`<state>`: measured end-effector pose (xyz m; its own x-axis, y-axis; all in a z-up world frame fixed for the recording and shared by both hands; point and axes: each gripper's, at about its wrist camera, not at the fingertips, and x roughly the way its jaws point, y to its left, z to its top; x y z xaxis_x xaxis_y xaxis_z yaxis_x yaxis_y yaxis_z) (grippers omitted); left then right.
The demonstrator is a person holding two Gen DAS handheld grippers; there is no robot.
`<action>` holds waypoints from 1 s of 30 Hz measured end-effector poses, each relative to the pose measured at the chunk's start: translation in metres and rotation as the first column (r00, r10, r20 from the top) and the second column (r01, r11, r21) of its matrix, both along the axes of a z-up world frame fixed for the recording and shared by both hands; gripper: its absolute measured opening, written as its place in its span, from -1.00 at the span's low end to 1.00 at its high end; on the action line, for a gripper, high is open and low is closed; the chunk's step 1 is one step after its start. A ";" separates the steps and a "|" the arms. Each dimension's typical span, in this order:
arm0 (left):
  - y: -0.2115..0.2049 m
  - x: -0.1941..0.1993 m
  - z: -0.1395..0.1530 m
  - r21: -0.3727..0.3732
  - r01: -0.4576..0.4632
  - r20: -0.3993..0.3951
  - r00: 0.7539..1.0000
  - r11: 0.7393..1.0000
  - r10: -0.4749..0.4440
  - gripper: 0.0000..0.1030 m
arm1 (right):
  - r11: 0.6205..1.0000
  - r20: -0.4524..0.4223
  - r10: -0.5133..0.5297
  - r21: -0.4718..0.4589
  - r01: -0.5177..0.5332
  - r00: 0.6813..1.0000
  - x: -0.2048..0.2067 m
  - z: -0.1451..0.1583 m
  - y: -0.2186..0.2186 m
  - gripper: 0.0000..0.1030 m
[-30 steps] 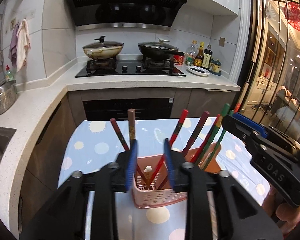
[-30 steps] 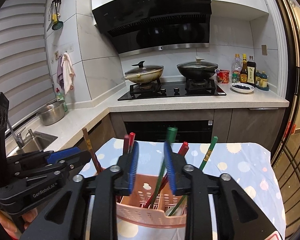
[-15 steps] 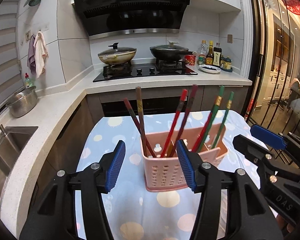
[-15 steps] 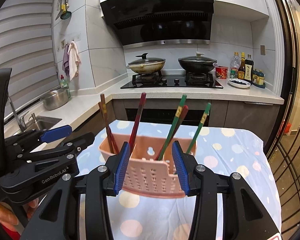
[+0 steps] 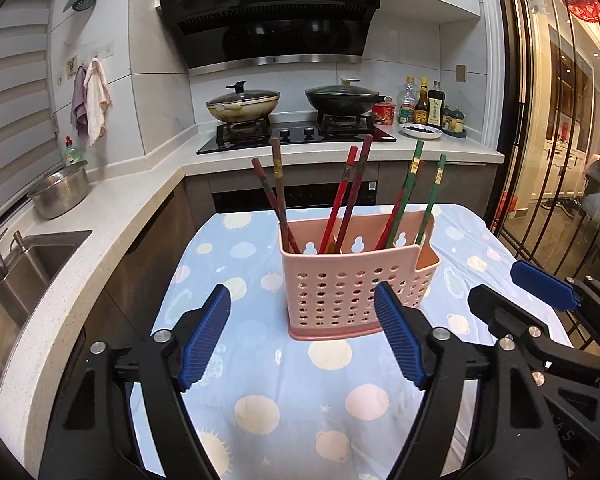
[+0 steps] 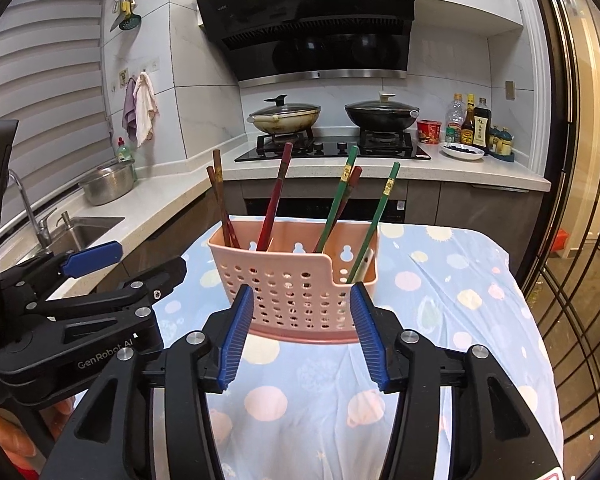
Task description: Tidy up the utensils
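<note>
A pink perforated utensil basket (image 5: 354, 288) (image 6: 290, 292) stands upright on the table. Brown chopsticks (image 5: 278, 188) lean in its left compartment, red chopsticks (image 5: 350, 196) in the middle, green chopsticks (image 5: 418, 196) on the right. In the right wrist view the same brown chopsticks (image 6: 219, 204), red chopsticks (image 6: 276, 196) and green chopsticks (image 6: 358, 208) stick up. My left gripper (image 5: 302, 314) hovers just short of the basket, its jaws opening with nothing between them. My right gripper (image 6: 302, 306) is likewise just short of the basket, jaws opening, nothing held.
The table wears a light blue cloth (image 5: 284, 400) with pastel dots. Behind it runs a white counter (image 5: 112, 216) with a sink (image 5: 24, 264), a steel colander (image 5: 60, 194), a hob with two lidded pans (image 5: 242, 104) and sauce bottles (image 5: 424, 102). A glass partition (image 5: 560, 140) stands on the right.
Both grippers have drawn back from the basket and their jaws have spread wider. The chopsticks that stood between the pads a second ago now stand free in the basket.
</note>
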<state>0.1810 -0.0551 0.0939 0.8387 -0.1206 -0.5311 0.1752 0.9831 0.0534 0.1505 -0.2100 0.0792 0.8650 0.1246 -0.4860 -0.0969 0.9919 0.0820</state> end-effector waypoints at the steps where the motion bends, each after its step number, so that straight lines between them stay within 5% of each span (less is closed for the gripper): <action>1: 0.000 -0.002 -0.001 0.003 -0.005 0.001 1.000 1.000 0.005 0.46 | 1.000 -0.002 -0.001 -0.003 0.001 1.000 -0.002 -0.001 0.000 -0.02; 18: 0.004 -0.025 -0.017 0.048 -0.097 0.001 0.995 0.994 0.097 0.83 | 0.999 -0.031 -0.049 -0.020 0.049 0.998 -0.024 -0.015 -0.002 0.16; 30: 0.011 -0.028 -0.023 0.059 -0.127 -0.007 0.992 0.990 0.127 0.86 | 0.997 -0.025 -0.074 -0.037 0.073 0.997 -0.031 -0.020 -0.003 0.58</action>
<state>0.1526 -0.0446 0.0708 0.8397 0.0181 -0.5428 0.0500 0.9926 0.1104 0.1191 -0.2126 0.0596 0.8583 0.0434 -0.5113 -0.0223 0.9986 0.0474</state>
